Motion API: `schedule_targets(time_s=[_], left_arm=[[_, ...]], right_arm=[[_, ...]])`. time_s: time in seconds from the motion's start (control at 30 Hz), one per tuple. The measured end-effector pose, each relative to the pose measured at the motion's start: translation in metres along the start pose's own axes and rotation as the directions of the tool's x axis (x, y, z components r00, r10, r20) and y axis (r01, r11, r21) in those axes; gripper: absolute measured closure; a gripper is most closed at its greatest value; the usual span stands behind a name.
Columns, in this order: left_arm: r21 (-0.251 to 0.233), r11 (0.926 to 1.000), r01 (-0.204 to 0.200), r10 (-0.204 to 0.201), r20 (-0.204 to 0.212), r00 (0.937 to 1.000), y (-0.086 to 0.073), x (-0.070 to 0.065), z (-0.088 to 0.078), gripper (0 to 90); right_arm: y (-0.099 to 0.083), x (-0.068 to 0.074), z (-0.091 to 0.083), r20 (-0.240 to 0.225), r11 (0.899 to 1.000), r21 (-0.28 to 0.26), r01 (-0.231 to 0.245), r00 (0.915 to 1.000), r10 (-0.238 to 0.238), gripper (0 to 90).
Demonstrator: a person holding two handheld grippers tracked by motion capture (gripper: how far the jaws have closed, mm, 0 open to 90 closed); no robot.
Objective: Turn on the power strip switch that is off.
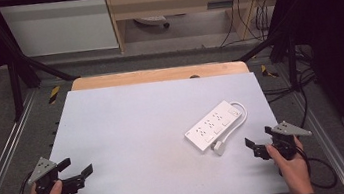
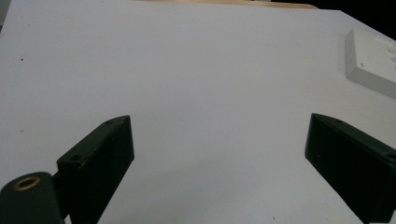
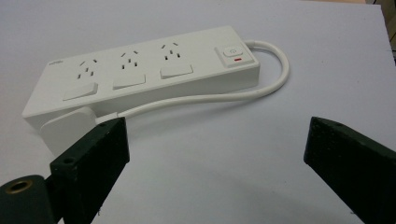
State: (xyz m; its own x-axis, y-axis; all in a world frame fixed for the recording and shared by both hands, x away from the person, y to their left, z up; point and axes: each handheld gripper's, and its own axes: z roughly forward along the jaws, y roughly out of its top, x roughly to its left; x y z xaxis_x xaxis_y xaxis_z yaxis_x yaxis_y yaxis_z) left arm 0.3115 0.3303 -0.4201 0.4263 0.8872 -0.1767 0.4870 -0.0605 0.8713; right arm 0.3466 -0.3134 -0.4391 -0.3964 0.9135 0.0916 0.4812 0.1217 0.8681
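A white power strip [image 1: 213,125] with three outlet groups and a switch lies right of centre on the pale board [image 1: 129,133]. Its short white cable [image 1: 240,113] loops round to a white plug [image 1: 219,147] at the strip's near end. My right gripper [image 1: 258,138] stands open just right of the plug, nothing between its jaws. In the right gripper view the power strip [image 3: 140,70], cable [image 3: 275,79] and plug [image 3: 70,128] lie just ahead of the spread jaws. My left gripper [image 1: 76,166] is open near the board's front left, empty. A corner of the power strip [image 2: 373,63] shows at the far right in the left gripper view.
The board rests on a wooden tabletop [image 1: 157,74] whose edge shows at the back. Dark metal frame bars [image 1: 20,71] and cables [image 1: 284,87] flank the table. Bare board spreads across the left and middle.
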Motion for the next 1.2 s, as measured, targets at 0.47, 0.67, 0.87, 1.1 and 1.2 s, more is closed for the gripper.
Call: schedule_targets(time_s=[0.47,0.67,0.87,1.1,1.2], left_arm=[[0.019,0.9998,-0.011,0.01,0.017,0.9998,-0.001,-0.001,0.004,8.3],[0.026,0.9994,-0.024,0.023,0.04,0.9989,-0.001,-0.003,0.005,7.9],[0.03,0.9989,-0.036,0.035,0.039,0.9986,-0.001,-0.006,0.005,7.9],[0.035,0.9989,-0.032,0.031,0.032,0.999,-0.001,-0.005,0.006,7.7],[0.038,0.9987,-0.035,0.034,0.032,0.9989,-0.002,-0.005,0.006,7.4]], right_arm=[[0.01,0.0,-0.007,0.004,0.999,0.005,-0.032,0.9995,0.032,6.3],[0.014,0.0,-0.01,0.005,0.999,-0.01,-0.037,0.9993,0.037,6.3],[0.015,0.001,-0.015,0.001,0.999,-0.025,-0.044,0.999,0.044,4.4],[0.019,0.004,-0.017,0.009,0.999,-0.037,-0.039,0.9992,0.039,5.2],[0.021,0.004,-0.019,0.0,0.998,-0.039,-0.044,0.999,0.044,4.8]])
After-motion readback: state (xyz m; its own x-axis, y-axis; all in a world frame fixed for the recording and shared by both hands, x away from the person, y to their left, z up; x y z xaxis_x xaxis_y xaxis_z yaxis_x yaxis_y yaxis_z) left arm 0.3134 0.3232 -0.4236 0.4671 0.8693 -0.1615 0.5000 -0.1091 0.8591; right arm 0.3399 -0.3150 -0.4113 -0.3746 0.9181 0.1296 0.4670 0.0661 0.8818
